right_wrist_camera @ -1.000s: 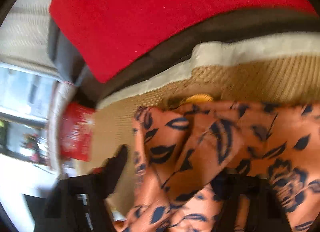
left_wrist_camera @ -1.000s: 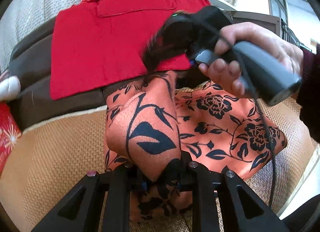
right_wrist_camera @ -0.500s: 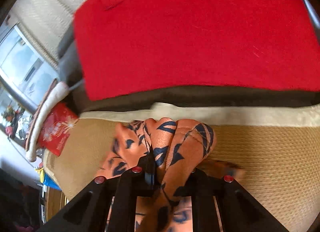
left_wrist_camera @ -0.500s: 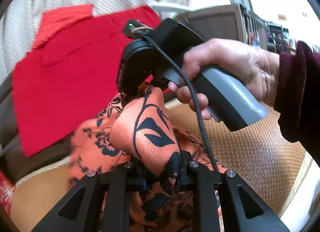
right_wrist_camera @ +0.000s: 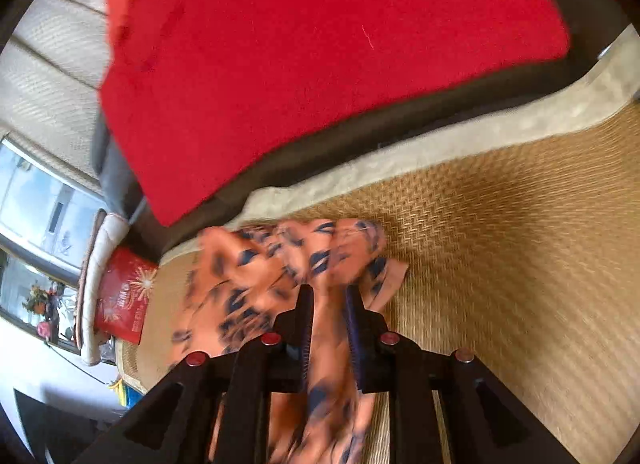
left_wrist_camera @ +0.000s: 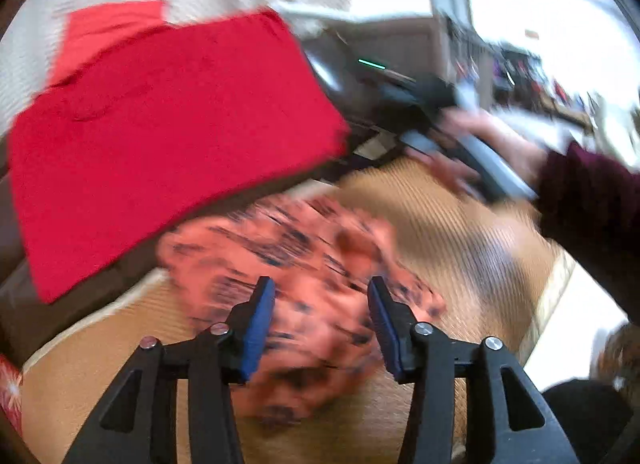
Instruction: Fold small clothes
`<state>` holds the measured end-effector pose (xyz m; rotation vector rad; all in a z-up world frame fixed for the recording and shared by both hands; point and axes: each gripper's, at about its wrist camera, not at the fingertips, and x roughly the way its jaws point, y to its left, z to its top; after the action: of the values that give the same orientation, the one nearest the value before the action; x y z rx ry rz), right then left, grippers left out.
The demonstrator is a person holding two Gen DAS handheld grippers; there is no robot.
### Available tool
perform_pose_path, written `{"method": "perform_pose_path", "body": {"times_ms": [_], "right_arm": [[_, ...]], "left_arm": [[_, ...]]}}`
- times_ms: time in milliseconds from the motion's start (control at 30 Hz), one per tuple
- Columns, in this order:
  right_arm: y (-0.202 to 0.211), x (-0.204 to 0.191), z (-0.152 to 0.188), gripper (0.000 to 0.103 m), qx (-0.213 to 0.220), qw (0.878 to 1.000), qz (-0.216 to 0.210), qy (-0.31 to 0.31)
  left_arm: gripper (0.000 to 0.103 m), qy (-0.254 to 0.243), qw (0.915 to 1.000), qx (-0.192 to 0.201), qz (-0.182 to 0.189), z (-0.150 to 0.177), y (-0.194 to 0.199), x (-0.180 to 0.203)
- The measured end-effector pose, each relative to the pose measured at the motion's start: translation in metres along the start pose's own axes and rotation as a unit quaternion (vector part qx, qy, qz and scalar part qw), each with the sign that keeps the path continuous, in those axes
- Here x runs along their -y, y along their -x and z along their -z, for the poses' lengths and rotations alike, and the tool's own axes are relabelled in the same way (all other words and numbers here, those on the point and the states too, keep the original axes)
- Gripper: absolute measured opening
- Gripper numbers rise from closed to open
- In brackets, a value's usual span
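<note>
**Woven seat, one grip let go, one kept**

Woven tan seat mat (right_wrist_camera: 500,232) as the working surface, edged by a pale trim and a dark brown cushion behind it. Spread flat on that cushion, just beyond the mat's far edge: a red knit garment (left_wrist_camera: 168,136), apparently parked out of the way.

On the mat, near its far edge and nearly touching the pale trim: the orange cloth with dark blue floral print (left_wrist_camera: 304,288), bunched rather than flat. Left hand-held gripper (left_wrist_camera: 322,320) with jaws just opened, blue pads wide apart, cloth lying below and between them without contact; probably a corner released so it can settle. Right hand-held gripper (right_wrist_camera: 328,320) clamped on a gathered fold of the same cloth (right_wrist_camera: 280,264), pads pressed to it, a strip trailing back out of view; likely holding one edge to drag or lay it over.

Hard to read: heavy motion blur in the left wrist view, print smeared, fold lines lost. Person's hand (left_wrist_camera: 480,152) and dark maroon sleeve blurred at the mat's right side. Cloth's overall shape and fold count impossible to judge. Red printed packet (right_wrist_camera: 124,296) off the mat's left end, lettering illegible.
</note>
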<state>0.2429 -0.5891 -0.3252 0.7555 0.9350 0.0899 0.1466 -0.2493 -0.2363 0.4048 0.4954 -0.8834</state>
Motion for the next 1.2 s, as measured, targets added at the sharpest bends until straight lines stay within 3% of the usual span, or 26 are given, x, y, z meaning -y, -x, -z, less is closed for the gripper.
{"method": "perform_pose_path", "body": {"times_ms": [67,133,200,300,333,367,400,500,600,700,833,933,1000,1067,1133,1200], "right_arm": [[0.025,-0.032,0.019,0.019,0.022,0.999,-0.012,0.033],[0.029,-0.059,0.033,0.019,0.032,0.998,-0.01,0.06],[0.021,-0.083,0.047,0.019,0.022,0.997,-0.01,0.067],[-0.012,-0.096,0.071,0.019,-0.008,0.997,0.036,0.073],[-0.018,-0.089,0.078,0.019,-0.021,0.996,0.054,0.065],[-0.031,-0.08,0.088,0.019,-0.035,0.995,0.081,0.046],[-0.038,-0.066,0.101,0.012,-0.045,0.993,0.103,0.023],[-0.026,-0.048,0.134,0.01,-0.02,0.996,0.084,-0.005],[-0.022,-0.055,0.147,0.01,-0.038,0.995,0.094,-0.005],[-0.025,-0.078,0.135,0.011,-0.079,0.99,0.115,0.02],[-0.017,-0.095,0.097,0.016,-0.015,0.995,0.093,0.016],[-0.038,-0.085,0.072,0.016,-0.005,0.995,0.098,-0.018],[-0.066,-0.067,0.063,0.015,-0.026,0.993,0.106,-0.043],[-0.085,-0.046,0.062,0.014,-0.035,0.993,0.081,-0.083],[-0.081,-0.04,0.06,0.014,-0.027,0.991,0.062,-0.113],[-0.069,-0.048,0.062,0.014,-0.029,0.992,0.068,-0.104]], "left_arm": [[0.058,0.015,0.998,0.015,-0.059,-0.009,0.0,-0.02],[0.058,0.038,0.9938,-0.015,-0.103,-0.019,-0.025,-0.04],[0.058,0.06,0.99,-0.04,-0.121,-0.017,-0.04,-0.047],[0.058,0.078,0.9837,-0.107,-0.122,0.009,-0.076,-0.054],[0.058,0.077,0.9778,-0.145,-0.131,0.027,-0.091,-0.053],[0.059,0.079,0.9762,-0.155,-0.13,0.035,-0.095,-0.056],[0.059,0.084,0.9764,-0.154,-0.126,0.044,-0.095,-0.056],[0.06,0.077,0.9789,-0.148,-0.118,0.049,-0.087,-0.055],[0.06,0.051,0.9804,-0.144,-0.125,0.057,-0.079,-0.048],[0.06,0.059,0.9807,-0.141,-0.122,0.062,-0.072,-0.051],[0.06,0.092,0.9824,-0.128,-0.1,0.068,-0.065,-0.064],[0.062,0.102,0.9832,-0.122,-0.089,0.069,-0.063,-0.072],[0.064,0.111,0.9831,-0.125,-0.075,0.068,-0.07,-0.081],[0.066,0.126,0.9814,-0.131,-0.061,0.064,-0.061,-0.084],[0.066,0.141,0.9794,-0.135,-0.051,0.064,-0.058,-0.091],[0.066,0.146,0.9794,-0.13,-0.051,0.06,-0.051,-0.092]]}}
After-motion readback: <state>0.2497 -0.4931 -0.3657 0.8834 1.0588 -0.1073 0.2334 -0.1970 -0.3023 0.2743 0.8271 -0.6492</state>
